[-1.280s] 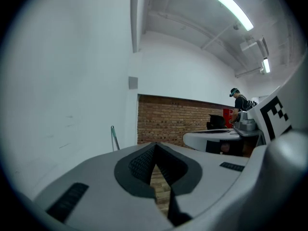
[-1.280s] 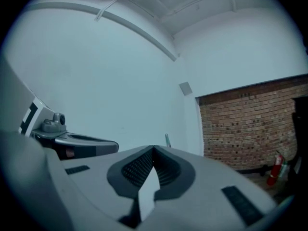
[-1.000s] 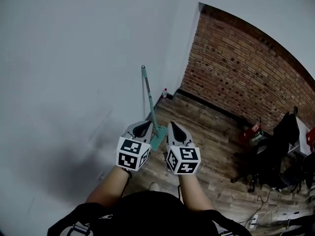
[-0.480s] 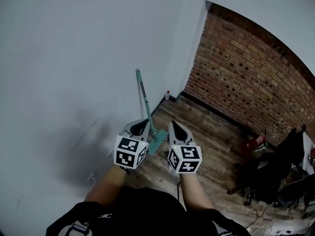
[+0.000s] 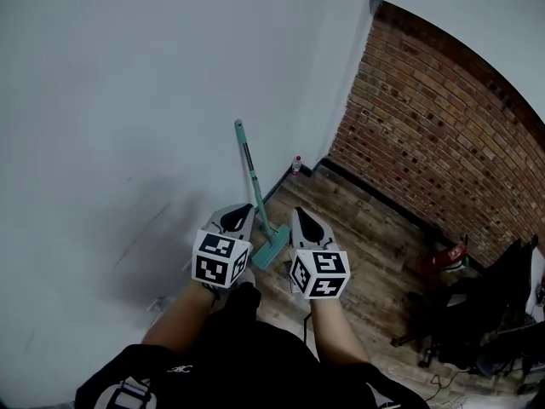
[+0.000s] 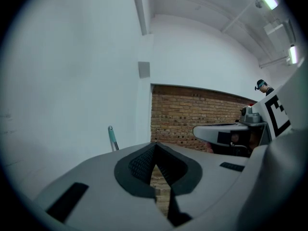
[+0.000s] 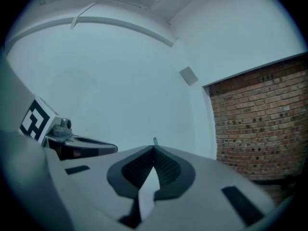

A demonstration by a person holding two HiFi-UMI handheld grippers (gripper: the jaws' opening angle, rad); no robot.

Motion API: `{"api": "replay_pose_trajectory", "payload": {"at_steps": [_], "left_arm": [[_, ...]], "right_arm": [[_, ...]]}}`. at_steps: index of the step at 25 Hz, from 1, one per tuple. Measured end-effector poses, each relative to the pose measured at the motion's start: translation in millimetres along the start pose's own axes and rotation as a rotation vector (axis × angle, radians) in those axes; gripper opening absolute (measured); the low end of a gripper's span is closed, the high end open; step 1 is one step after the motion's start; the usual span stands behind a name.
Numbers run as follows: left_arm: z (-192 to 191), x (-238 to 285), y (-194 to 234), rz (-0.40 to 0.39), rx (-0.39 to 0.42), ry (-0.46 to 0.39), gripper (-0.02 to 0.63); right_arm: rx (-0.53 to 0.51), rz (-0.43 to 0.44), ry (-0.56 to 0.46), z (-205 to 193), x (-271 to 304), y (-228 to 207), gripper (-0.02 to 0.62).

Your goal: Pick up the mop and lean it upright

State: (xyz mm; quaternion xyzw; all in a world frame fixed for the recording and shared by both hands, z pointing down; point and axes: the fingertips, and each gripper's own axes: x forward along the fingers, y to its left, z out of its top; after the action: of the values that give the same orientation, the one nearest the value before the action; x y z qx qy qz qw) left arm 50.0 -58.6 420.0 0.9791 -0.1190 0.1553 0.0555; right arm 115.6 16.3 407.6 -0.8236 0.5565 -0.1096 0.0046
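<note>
The mop (image 5: 249, 177) has a teal and grey handle and a teal head. It stands upright and leans on the white wall (image 5: 128, 100), with its head on the wooden floor (image 5: 341, 220). My left gripper (image 5: 244, 207) and right gripper (image 5: 297, 212) hover on either side of the mop head. Both are shut, empty and apart from the mop. In the left gripper view the jaws of the left gripper (image 6: 155, 144) meet, and the handle's tip (image 6: 111, 134) rises beyond them. In the right gripper view the handle's tip (image 7: 155, 141) peeks over the shut right gripper (image 7: 154, 148).
A small bottle (image 5: 296, 164) stands in the corner where the white wall meets the brick wall (image 5: 426, 135). A red object (image 5: 449, 254), dark chairs (image 5: 477, 313) and cables lie at the right. A person (image 6: 263, 86) stands far off.
The mop stays leaning on the wall. My left gripper has drifted slightly down and left. The view has swung, so the brick wall now sits further right.
</note>
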Motion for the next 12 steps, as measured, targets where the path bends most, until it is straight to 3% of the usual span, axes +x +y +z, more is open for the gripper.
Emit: {"api": "replay_pose_trajectory", "payload": {"at_steps": [5,12], "left_arm": [[0.7,35.7,20.5,0.009,0.003,0.017,-0.008],[13.5,95.8,39.3,0.006,-0.061,-0.002,-0.008]], "right_arm": [[0.013,0.006,-0.007,4.9,38.5,-22.4,0.012],[-0.047,0.067,0.018,9.8,80.6,-46.6,0.012]]}}
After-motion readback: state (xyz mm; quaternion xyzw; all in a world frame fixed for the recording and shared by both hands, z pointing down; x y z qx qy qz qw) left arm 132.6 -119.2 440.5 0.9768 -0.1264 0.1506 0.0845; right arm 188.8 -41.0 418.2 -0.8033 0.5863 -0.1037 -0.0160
